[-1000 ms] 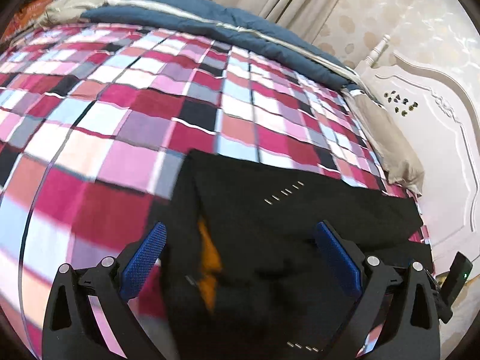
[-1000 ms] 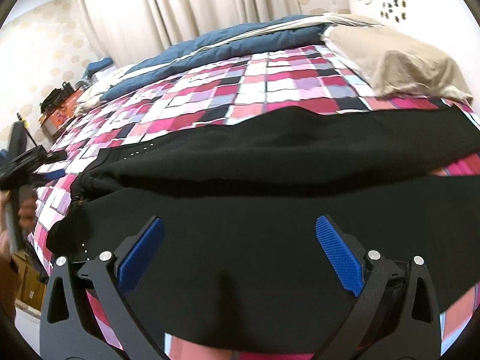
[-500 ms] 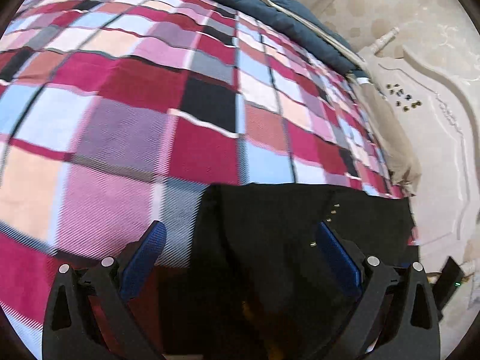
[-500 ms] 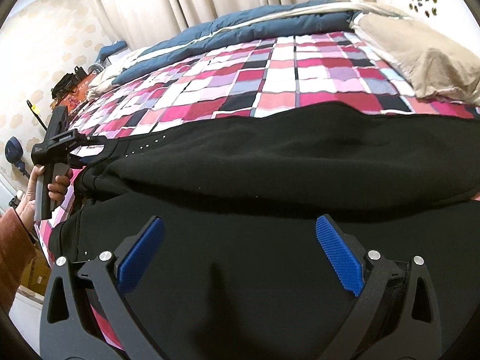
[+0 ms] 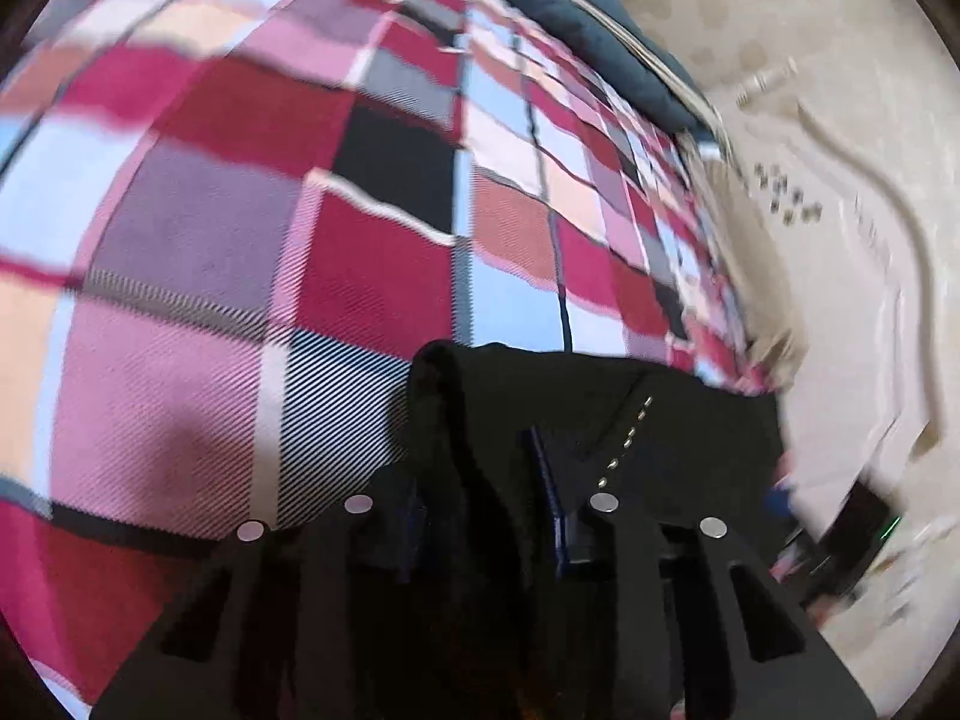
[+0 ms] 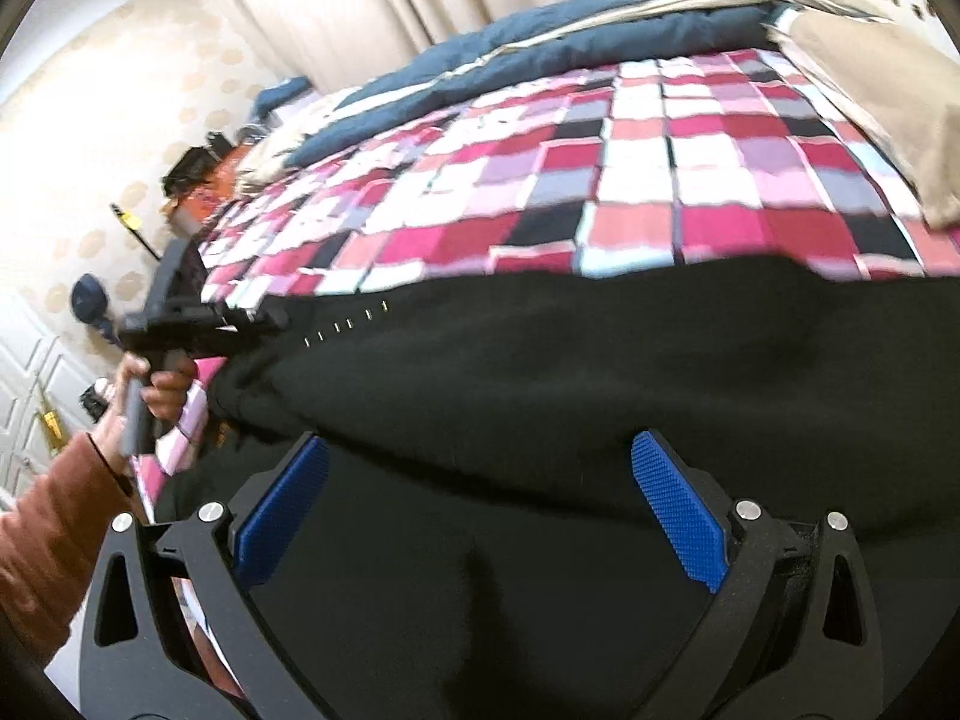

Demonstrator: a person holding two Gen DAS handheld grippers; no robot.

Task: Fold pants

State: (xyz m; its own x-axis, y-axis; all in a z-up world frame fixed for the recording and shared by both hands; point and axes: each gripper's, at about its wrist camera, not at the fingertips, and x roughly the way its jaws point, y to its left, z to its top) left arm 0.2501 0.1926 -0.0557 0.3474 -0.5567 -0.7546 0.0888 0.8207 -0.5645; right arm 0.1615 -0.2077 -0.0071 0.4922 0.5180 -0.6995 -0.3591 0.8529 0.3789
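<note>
At the waistband end of the pants (image 5: 600,420), the left tool (image 5: 480,510) is seen closing, w/ a fold of black fabric between its blue pads; the pads appear to be pressing on the cloth already, though blur makes contact hard to confirm. The grip is probably taken here because the waist corner, next to a row of small metal studs (image 5: 627,438), gives a firm edge to lift for the fold. The tool is pitched steeply down toward the bed (image 5: 180,240).

In the right wrist view, the right tool (image 6: 480,510) is held w/ jaws wide apart, nothing between the pads, hovering over the mid-leg area of the pants, likely placed to take a second hold. It is angled down at the cloth.

The pants are spread lengthwise across the near edge of the checked bedspread. The left hand (image 6: 150,384), w/ an orange-brown sleeve (image 6: 54,540), is wrapped round the tool's handle at the far left.
</note>
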